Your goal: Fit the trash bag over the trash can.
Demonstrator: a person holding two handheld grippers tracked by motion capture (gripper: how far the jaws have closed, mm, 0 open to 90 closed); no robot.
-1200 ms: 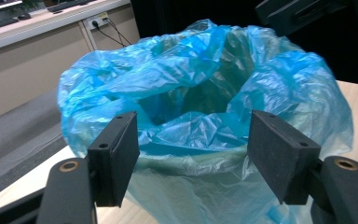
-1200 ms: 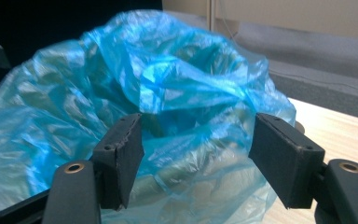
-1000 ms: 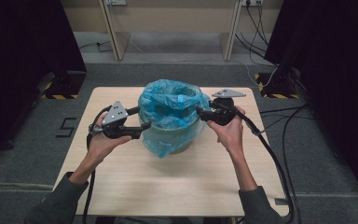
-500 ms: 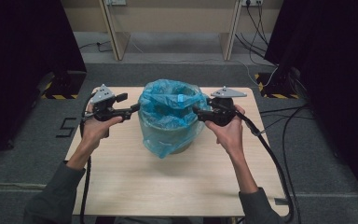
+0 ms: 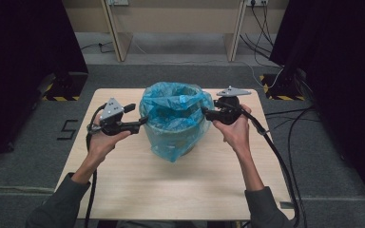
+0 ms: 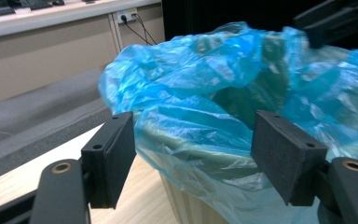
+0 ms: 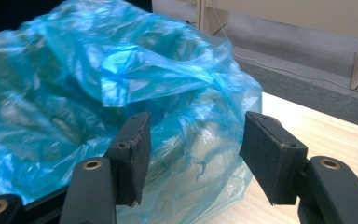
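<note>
A bin lined with a blue plastic bag [image 5: 176, 121] stands mid-table; the bag's crumpled rim [image 6: 205, 93] spills over the bin's edge. My left gripper [image 5: 142, 121] is level at the bin's left rim, open, with the bag's rim [image 6: 193, 135] showing in the gap between its pads [image 6: 109, 158]. At the right rim my right gripper [image 5: 204, 111] is open; its jaws have just been closing, and bag film [image 7: 191, 154] bulges between its pads [image 7: 270, 156], which do not press on it. The right gripper's dark tips [image 6: 335, 18] show across the bin.
The wooden table [image 5: 180, 190] has bare room in front of the bin and at both sides. Cables [image 5: 275, 156] trail off the right edge. Grey carpet, a desk's legs [image 5: 114, 33] and black curtains surround the table.
The left gripper first swung up and away from the bin to the left, then came back to the bin's left rim. The right gripper stayed at the right rim.
</note>
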